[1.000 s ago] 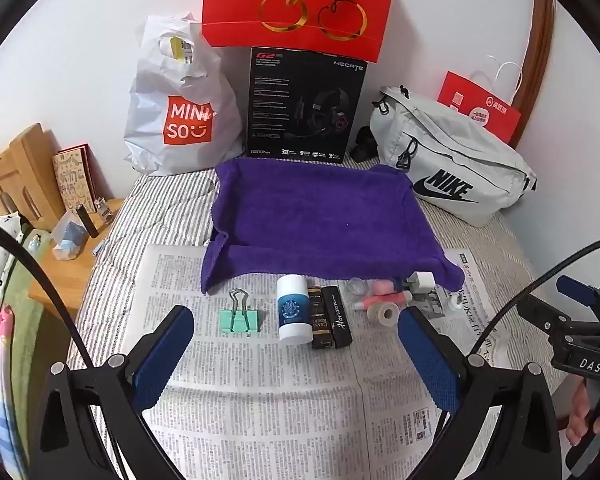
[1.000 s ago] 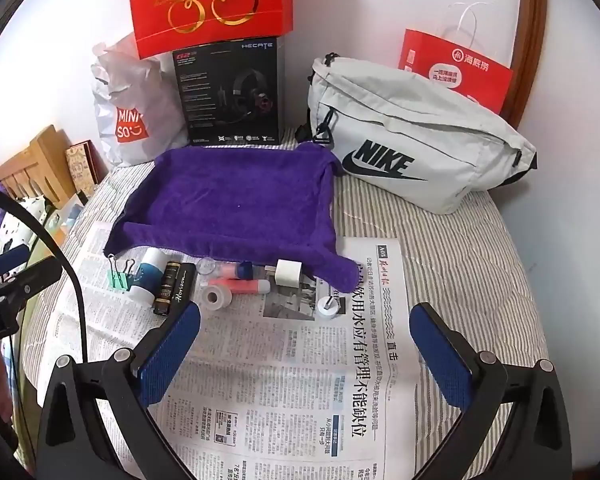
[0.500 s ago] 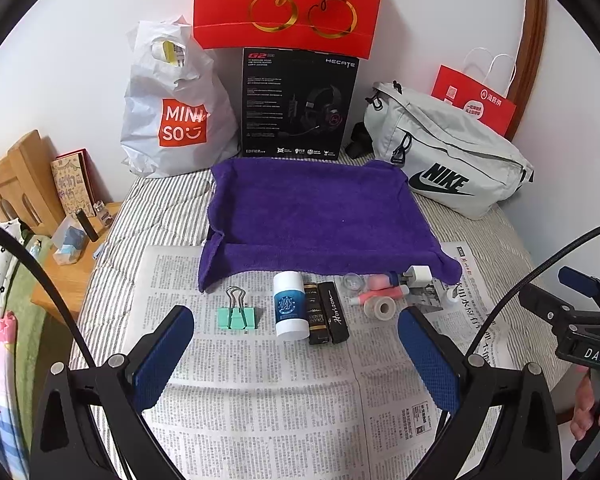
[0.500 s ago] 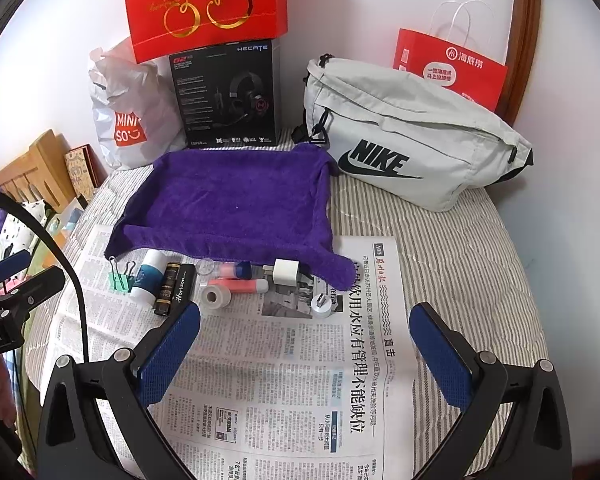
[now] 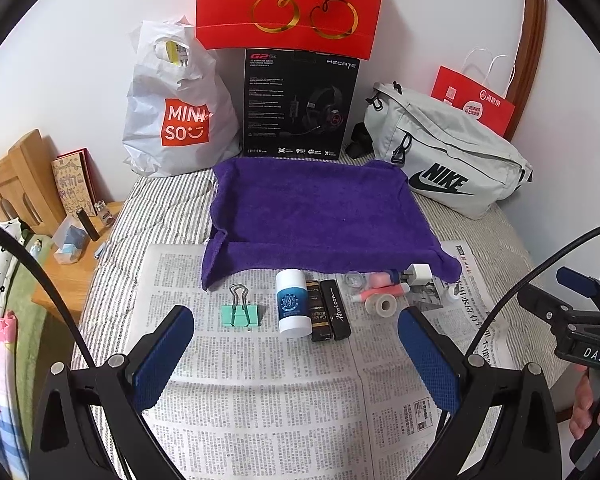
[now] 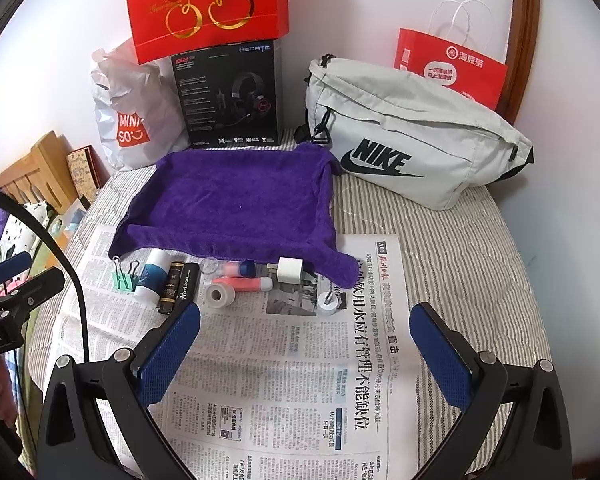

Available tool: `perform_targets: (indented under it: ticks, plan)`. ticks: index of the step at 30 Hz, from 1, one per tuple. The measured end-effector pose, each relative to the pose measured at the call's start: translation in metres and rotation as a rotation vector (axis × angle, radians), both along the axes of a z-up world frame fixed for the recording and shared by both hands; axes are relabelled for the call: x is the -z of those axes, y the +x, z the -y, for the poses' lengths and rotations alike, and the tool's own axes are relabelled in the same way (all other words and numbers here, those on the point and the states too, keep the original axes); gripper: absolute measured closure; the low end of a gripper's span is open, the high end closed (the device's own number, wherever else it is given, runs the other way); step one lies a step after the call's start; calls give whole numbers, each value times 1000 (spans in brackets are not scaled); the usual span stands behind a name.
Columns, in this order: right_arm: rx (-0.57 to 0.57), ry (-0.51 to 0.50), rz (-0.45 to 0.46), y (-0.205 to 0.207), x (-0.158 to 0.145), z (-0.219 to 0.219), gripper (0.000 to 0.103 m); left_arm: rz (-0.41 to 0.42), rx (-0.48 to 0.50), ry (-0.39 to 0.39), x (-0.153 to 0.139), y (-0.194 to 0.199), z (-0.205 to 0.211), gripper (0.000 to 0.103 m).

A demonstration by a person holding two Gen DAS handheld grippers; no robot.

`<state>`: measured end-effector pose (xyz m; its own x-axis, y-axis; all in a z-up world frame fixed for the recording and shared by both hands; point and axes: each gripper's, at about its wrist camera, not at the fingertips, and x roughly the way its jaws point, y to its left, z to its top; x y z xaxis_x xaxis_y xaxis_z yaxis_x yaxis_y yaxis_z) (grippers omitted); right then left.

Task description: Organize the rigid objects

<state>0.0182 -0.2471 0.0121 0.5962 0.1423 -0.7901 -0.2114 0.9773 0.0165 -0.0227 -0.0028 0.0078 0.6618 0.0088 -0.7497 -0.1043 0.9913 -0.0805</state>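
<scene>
A row of small objects lies on the newspaper [image 5: 260,400] along the near edge of a purple towel [image 5: 320,216]: a green binder clip [image 5: 240,314], a white bottle with a blue label [image 5: 290,306], two black tubes [image 5: 328,314], a roll of tape [image 5: 386,304], pink tubes [image 5: 380,284] and a white plug [image 5: 418,272]. In the right wrist view the same row shows the tape roll [image 6: 221,294], the plug [image 6: 290,270] and a small white cap [image 6: 327,303]. My left gripper [image 5: 296,360] and my right gripper [image 6: 306,354] both hover open, short of the row, holding nothing.
Behind the towel stand a Miniso bag [image 5: 176,112], a black headset box [image 5: 300,104], a red cherry bag [image 5: 292,0], a grey Nike bag [image 5: 448,156] and a red paper bag [image 5: 476,100]. A wooden bedside stand [image 5: 72,252] lies left of the striped bed.
Both grippers have drifted a little closer to the row and tilted slightly; the scene has shifted down in both views. Nothing on the newspaper has moved.
</scene>
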Motion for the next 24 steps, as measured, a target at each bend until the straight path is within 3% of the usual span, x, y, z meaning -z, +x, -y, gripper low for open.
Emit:
perform_targets:
  ticks: [24]
  plan:
    - [10,7,6,-3,-1,1,0,-4,18,11,2,-2,4,0]
